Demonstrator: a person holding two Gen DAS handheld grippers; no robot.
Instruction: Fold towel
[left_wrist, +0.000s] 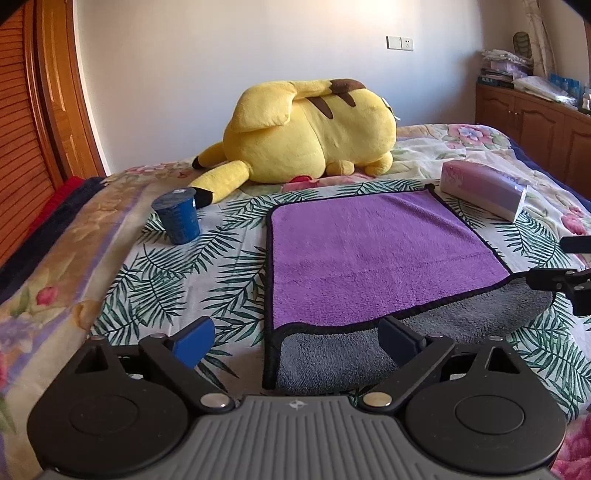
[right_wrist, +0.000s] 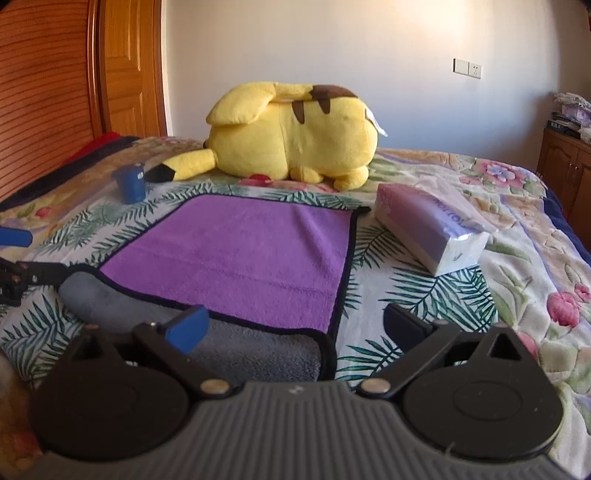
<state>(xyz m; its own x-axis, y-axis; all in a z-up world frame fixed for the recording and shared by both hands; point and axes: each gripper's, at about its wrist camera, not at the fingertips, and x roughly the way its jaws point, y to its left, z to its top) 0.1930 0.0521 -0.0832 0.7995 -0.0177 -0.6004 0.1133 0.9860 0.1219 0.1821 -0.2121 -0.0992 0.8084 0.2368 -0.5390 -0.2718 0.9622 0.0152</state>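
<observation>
towel (left_wrist: 369, 254): fluffy cloth, purple face, grey underside
plush toy (left_wrist: 314, 129): soft yellow pile
cup (left_wrist: 177, 218): blue plastic
tissue pack (right_wrist: 432, 232): glossy wrapping
cupboard (left_wrist: 535, 125): varnished wood

Spread tongs (left_wrist: 297, 341) over towel (left_wrist: 369, 254)

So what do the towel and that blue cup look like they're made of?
Towel: soft microfibre or fleece by its fuzzy nap, purple on one face, grey on the other, with black stitched edging. Blue cup: probably thin plastic or coated paper, with a foil-like lid; hard to tell.
</observation>
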